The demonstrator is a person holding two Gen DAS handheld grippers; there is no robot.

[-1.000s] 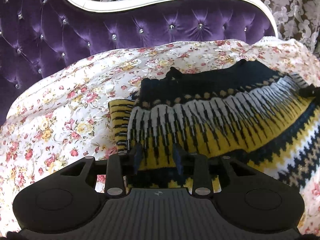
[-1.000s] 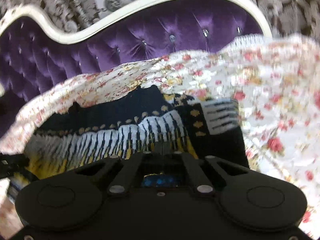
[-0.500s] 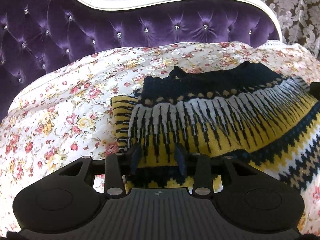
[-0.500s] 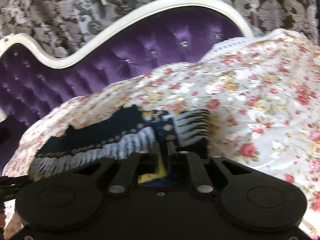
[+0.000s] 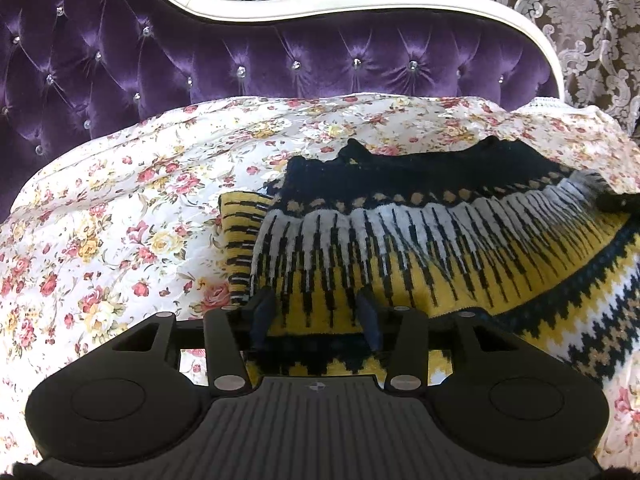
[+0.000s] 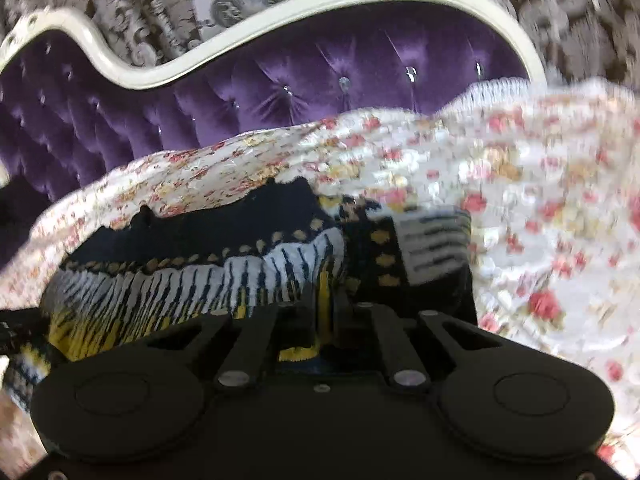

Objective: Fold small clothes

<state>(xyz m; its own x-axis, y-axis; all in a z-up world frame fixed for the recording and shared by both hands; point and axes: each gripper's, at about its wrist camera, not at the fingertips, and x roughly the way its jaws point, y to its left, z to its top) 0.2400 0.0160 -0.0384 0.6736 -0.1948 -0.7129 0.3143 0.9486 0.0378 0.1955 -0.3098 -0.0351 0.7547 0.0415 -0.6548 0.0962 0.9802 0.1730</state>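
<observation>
1. A knitted sweater (image 5: 420, 248), patterned in navy, white and yellow, lies spread on a bed (image 5: 120, 208) with a floral cover. A purple tufted headboard (image 5: 280, 60) stands behind it.
2. The sweater's long axis runs side to side, from one gripper across to the other. Each gripper meets its near edge from the foot side, angled downward.
3. The left gripper (image 5: 316, 316) sits at the sweater's left end. Its jaws are opening, and yellow knit lies between the blue pads without being pinched.
4. The right gripper (image 6: 326, 316) is at the opposite end, beside a folded sleeve (image 6: 436, 244). Its fingers are pressed together, apparently pinching a fold of the knit, though this view is blurred.
5. In my judgement, only the right end is held, so any lifting or folding would lead from that side.
</observation>
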